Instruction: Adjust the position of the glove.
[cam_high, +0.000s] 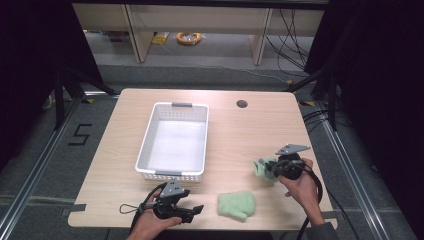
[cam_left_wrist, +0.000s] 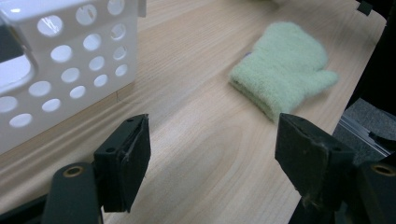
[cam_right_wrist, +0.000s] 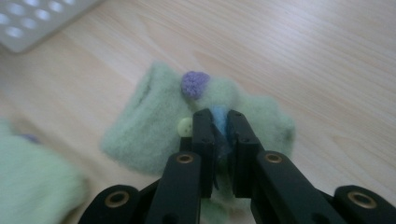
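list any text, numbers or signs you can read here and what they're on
"5": marked in black on the grey floor, left of the table, seen in the high view.
Nothing else is readable: the white basket, the two green mittens and both grippers carry no lettering that shows. The yellow items on the far floor are too small to read.

Lab-style recording space, pale wood-grain desk with a cable hole at 1 o'clock, black curtains at 3 and 9 o'clock, aluminium floor rails, black tape marking, loose black cables at 1 o'clock
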